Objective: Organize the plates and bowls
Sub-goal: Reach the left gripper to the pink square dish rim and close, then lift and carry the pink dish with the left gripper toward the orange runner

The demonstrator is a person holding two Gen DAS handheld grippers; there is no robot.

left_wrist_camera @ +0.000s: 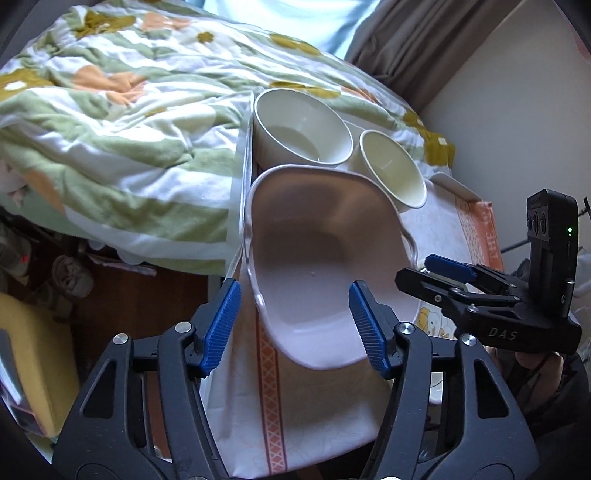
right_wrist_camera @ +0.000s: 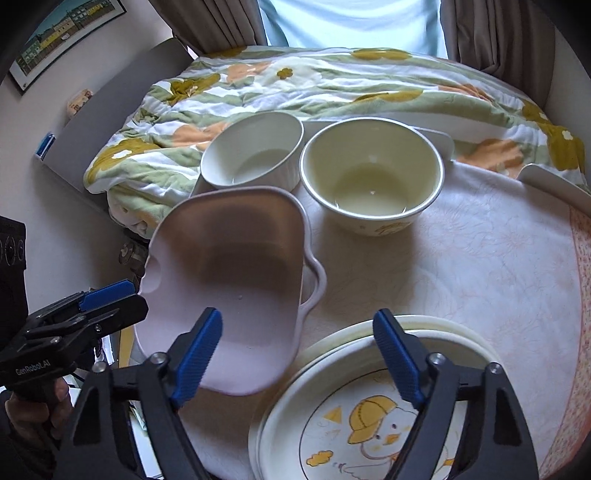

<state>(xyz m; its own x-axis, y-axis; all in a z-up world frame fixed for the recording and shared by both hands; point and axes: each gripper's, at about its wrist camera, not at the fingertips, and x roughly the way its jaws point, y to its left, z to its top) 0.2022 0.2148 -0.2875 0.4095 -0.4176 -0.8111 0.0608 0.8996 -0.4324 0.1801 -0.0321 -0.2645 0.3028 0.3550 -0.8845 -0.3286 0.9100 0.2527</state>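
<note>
A pale pink squarish plate lies tilted on another pink plate whose wavy rim shows beneath it, at the table's left side. My left gripper is open, its blue pads straddling the plate's near left edge; it also shows in the right wrist view. My right gripper is open and empty above a stack of cream plates with a duck picture; it also shows in the left wrist view. A white bowl and a cream bowl stand behind.
The table carries a white cloth with orange border. A bed with a flowered quilt adjoins the table's far side. A white tray edge lies at the right. Curtains and a wall picture stand behind.
</note>
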